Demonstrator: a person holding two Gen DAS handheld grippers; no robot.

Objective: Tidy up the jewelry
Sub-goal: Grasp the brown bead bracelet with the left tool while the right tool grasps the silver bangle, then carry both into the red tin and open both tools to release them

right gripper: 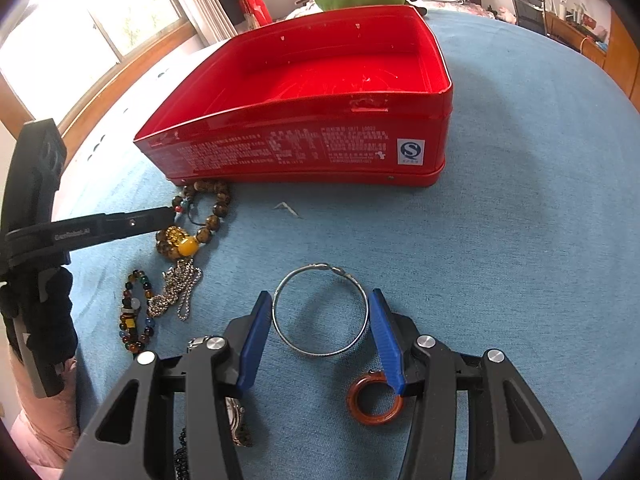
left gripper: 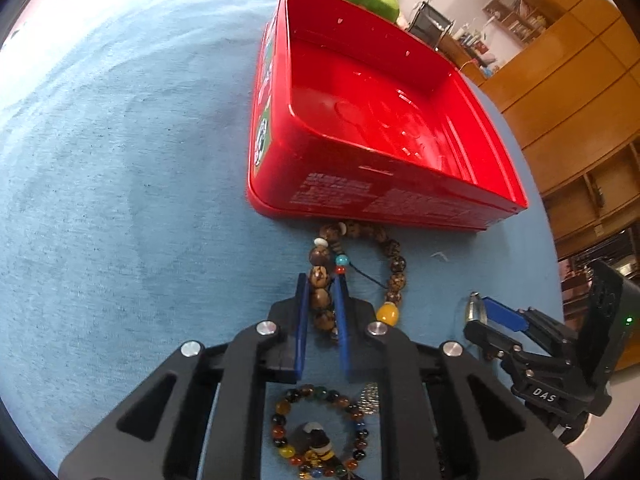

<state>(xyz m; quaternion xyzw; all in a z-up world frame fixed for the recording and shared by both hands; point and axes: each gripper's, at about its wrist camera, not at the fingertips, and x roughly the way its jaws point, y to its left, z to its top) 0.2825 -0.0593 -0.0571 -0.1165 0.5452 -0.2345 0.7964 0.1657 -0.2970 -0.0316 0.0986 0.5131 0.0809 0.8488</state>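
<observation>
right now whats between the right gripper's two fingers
The silver bangle lies flat on the blue cloth inside the open right gripper, neither blue finger touching it. The right wrist view shows this.

The right gripper [left gripper: 478, 312] carries the letters "DAS" on its black body. The red tin [right gripper: 304, 148] bears a white sticker with a blue "S" mark; its white small print is too fine to read.

Obstacles: red tin [right gripper: 304, 148] standing at the far side of the blue cloth [right gripper: 520, 220], brown bead bracelet [right gripper: 208, 216] touching its near wall. Bare cloth right of the steel bangle [right gripper: 320, 312]; left side crowded by a chain [right gripper: 178, 292] and coloured bead bracelet [right gripper: 134, 312].
</observation>
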